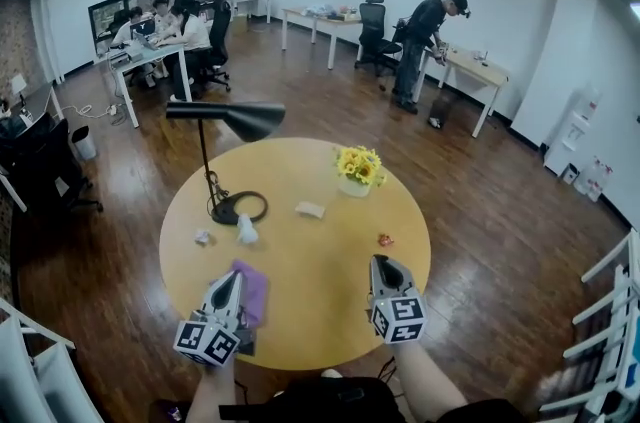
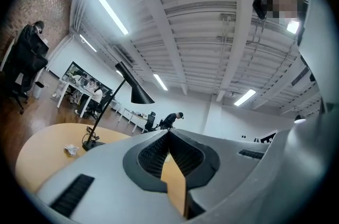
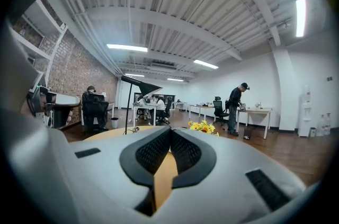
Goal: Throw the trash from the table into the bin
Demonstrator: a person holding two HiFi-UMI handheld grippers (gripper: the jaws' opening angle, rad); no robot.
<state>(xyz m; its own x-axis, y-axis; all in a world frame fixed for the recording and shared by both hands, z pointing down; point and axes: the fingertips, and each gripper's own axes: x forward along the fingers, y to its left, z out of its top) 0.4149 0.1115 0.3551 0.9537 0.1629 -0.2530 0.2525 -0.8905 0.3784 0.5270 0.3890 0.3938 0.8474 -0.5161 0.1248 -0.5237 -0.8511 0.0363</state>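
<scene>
Looking down at the round table (image 1: 310, 271), where does the trash lie?

Four bits lie loose on the top. A crumpled white scrap (image 1: 203, 237) sits near the left edge. A twisted white tissue (image 1: 246, 230) lies just beside the base of the black lamp (image 1: 238, 207). A flat pale slip (image 1: 310, 209) lies near the middle, and a small red wrapper (image 1: 385, 240) lies toward the right edge.

What about the left gripper (image 1: 237, 277)?

Its jaws are pressed together with nothing between them. It hangs over the near edge, partly over a purple cloth (image 1: 253, 289). I cannot tell whether it touches the cloth.

And the right gripper (image 1: 383, 263)?

It is the same: jaws closed tight and holding nothing. It is over the near right part of the table, close to the red wrapper but apart from it.

Is anything else on the top?

A pot of yellow flowers (image 1: 358, 169) stands toward the far right edge.

Where is the bin?

A small pale bin (image 1: 84, 143) stands on the wooden floor, well apart from the table's left edge and next to a dark desk.
</scene>
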